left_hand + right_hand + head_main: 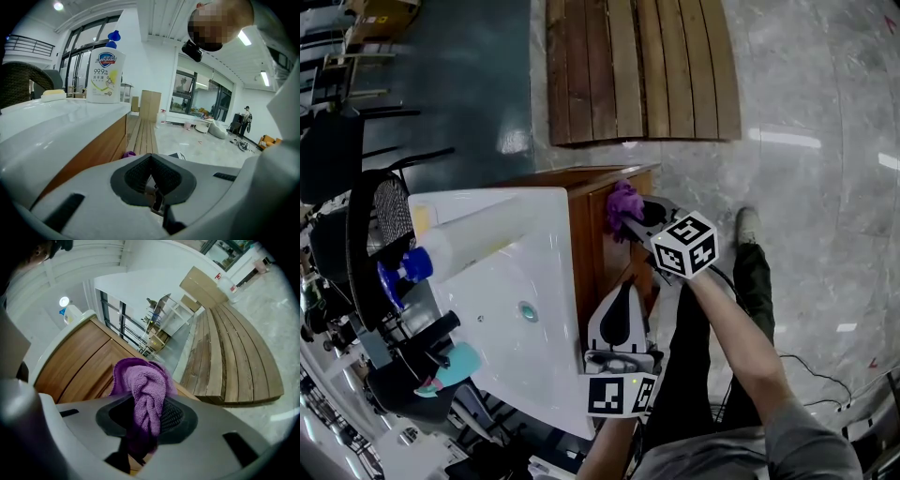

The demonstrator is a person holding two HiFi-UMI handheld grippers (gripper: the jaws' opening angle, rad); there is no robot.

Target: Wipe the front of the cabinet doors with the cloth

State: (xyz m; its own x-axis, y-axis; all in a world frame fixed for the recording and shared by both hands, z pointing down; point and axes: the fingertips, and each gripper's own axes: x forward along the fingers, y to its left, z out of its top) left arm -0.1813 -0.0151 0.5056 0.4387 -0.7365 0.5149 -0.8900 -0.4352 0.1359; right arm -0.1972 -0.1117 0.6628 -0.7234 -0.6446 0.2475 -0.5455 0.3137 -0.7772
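Pale, glossy stone floor [825,187] spreads under and behind both claws, and a darker strip of it lies far off to the left. Ahead of the right claw [636,217], past its tips, a platform of brown wooden slats [637,66] lies flat on that floor. Its far end is cut off by the frame. In the left gripper view the room beyond is bright, with white walls and tall windows.

To the left of both claws stands the white bench [506,309] with a drain in its basin. Its far side is crowded with dark things too jumbled to tell apart. Under it is the wooden cabinet [591,234]. Its panelled doors [79,366] fill the space to the left of the right claw.

A white soap bottle [106,70] with a blue cap stands on the bench, well ahead of the left claw [152,180] and to its left. That claw is near the cabinet front, with its jaws drawn together and nothing between them.

The right claw is clamped on the purple cloth [145,390]. The cloth is bunched into a twisted roll whose long axis runs along the jaws and out past the tips, and its loose end points at the upper edge of the cabinet front. From the head view the cloth [622,206] sits at that edge. Whether it presses on the wood cannot be told. The lower end of the cloth is lost in shadow between the jaws.
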